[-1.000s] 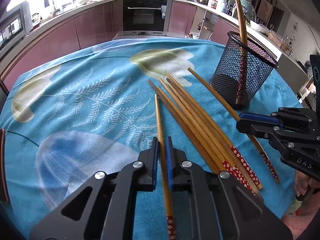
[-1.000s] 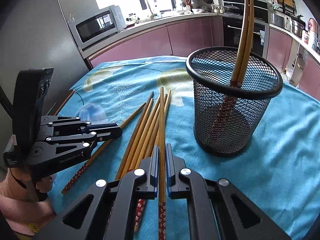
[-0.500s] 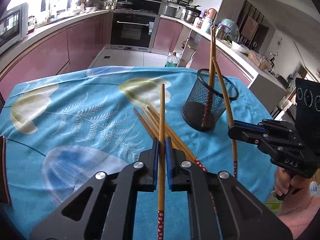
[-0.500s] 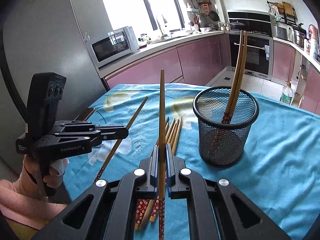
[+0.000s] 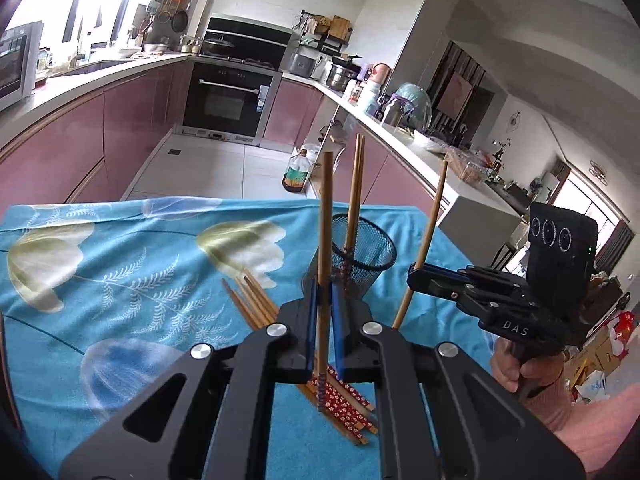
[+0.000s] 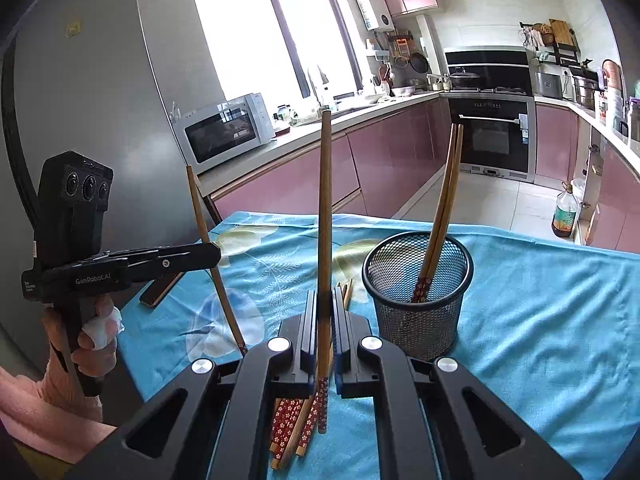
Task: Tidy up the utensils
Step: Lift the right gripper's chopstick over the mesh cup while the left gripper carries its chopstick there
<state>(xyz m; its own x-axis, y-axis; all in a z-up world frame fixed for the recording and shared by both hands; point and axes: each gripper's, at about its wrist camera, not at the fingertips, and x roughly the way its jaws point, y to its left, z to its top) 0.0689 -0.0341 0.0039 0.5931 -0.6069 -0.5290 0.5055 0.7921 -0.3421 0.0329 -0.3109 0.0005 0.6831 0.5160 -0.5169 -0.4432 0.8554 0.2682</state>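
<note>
Clothed table (image 6: 540,300): chopsticks (image 5: 340,404), mesh holder (image 6: 416,300), perhaps phone (image 6: 160,288).

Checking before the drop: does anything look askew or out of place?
Nothing damaged. Loose chopsticks lie fanned untidily on the tablecloth; two lean in the mesh holder. Each gripper holds one upright.

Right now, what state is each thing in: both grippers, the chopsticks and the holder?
left gripper: shut on one chopstick, held upright, clear of the table.
right gripper: shut on another chopstick, also upright.
mesh holder: standing upright on the blue cloth, two chopsticks leaning inside.
loose chopsticks: lying in a bundle on the cloth.
</note>
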